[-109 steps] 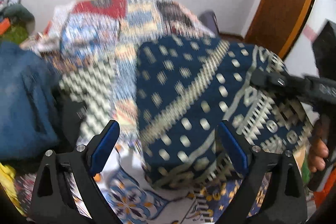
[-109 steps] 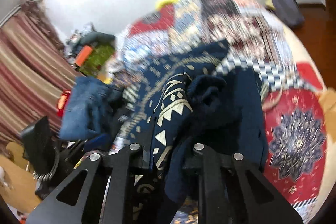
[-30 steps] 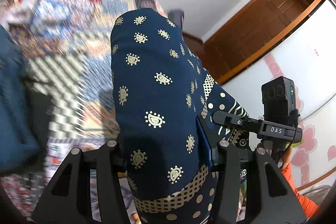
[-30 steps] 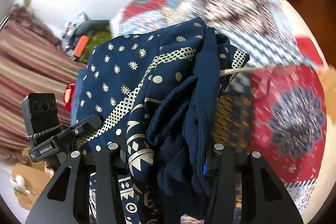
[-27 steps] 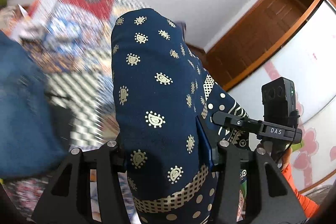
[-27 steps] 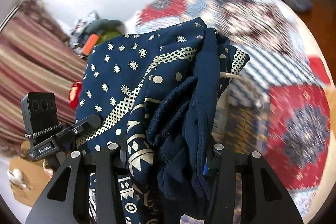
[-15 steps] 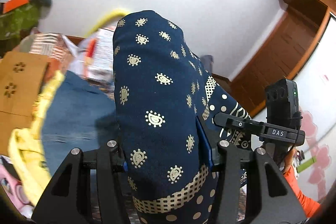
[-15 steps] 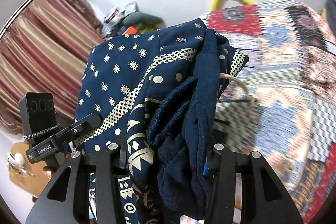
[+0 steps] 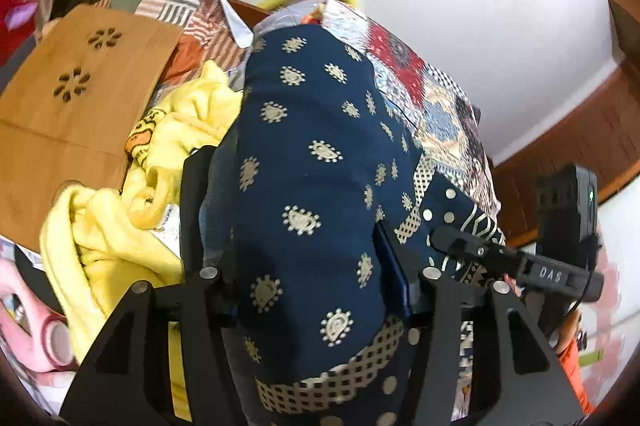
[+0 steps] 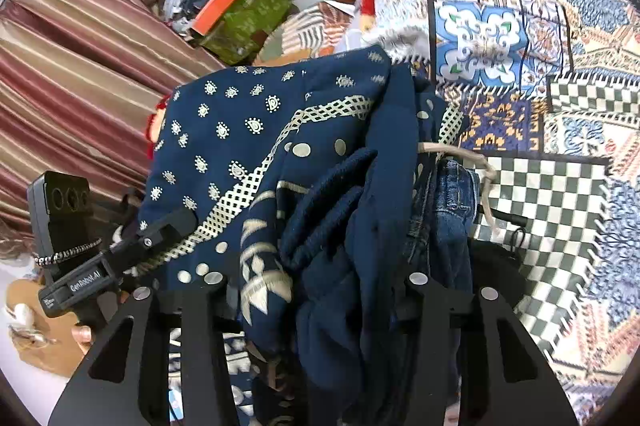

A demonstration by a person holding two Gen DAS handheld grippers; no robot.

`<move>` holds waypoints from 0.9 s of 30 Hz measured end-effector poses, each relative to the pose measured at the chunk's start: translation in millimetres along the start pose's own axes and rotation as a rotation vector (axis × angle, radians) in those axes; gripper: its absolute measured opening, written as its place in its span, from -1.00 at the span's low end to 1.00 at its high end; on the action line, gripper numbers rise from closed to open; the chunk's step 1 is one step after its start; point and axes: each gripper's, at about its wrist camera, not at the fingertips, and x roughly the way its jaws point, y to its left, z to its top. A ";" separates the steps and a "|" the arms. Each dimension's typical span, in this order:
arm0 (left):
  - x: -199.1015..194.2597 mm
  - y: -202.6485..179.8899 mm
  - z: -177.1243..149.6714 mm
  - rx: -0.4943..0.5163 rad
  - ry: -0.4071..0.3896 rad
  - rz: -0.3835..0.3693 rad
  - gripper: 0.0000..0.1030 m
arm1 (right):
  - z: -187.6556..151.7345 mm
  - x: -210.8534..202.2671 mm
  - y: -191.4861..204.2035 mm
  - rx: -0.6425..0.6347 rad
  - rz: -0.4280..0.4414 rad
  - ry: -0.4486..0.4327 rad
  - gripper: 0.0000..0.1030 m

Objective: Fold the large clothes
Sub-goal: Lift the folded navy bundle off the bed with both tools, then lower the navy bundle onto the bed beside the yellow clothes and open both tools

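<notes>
Gripping folded navy garment [image 9: 304, 194], both tongs, yellow cloth [image 9: 132, 186] beside, quilt [image 10: 552, 74] behind

Garment [image 9: 312, 186]: dark navy cloth, cream teardrop motifs over the main panel, a cream lattice band and round dots toward one edge, larger cream geometric figures beyond that. State: folded into a thick bundle of several layers, bulging up and forward. In the right wrist view the bundle [image 10: 280, 154] shows stacked folds, with a plain navy ribbed edge and a strip of blue denim at its right side. A cream cord hangs from that side.
</notes>
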 end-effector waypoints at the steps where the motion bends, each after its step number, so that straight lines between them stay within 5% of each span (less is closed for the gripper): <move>1: -0.3 3.4 -0.5 0.002 -0.008 -0.002 0.15 | -0.6 0.3 0.5 -0.013 -0.007 -0.007 -0.06; 4: -3.2 -1.3 -1.8 0.019 -0.016 0.003 0.23 | 0.8 -4.9 -0.6 -0.045 -0.034 -0.011 0.03; 7: -1.9 -9.9 -3.5 0.061 -0.021 0.087 0.56 | -3.2 -17.9 5.2 -0.074 -0.081 -0.002 0.14; 12: -19.4 -24.6 -22.3 0.124 -0.026 0.127 0.65 | -23.7 -47.6 19.1 -0.183 -0.247 -0.058 0.44; 16: -37.2 -36.0 -50.5 0.200 -0.051 0.202 0.72 | -37.5 -50.2 25.8 -0.303 -0.337 -0.051 0.49; 27: -92.6 -74.0 -113.3 0.297 -0.144 0.368 0.74 | -94.9 -109.5 45.0 -0.339 -0.335 -0.147 0.50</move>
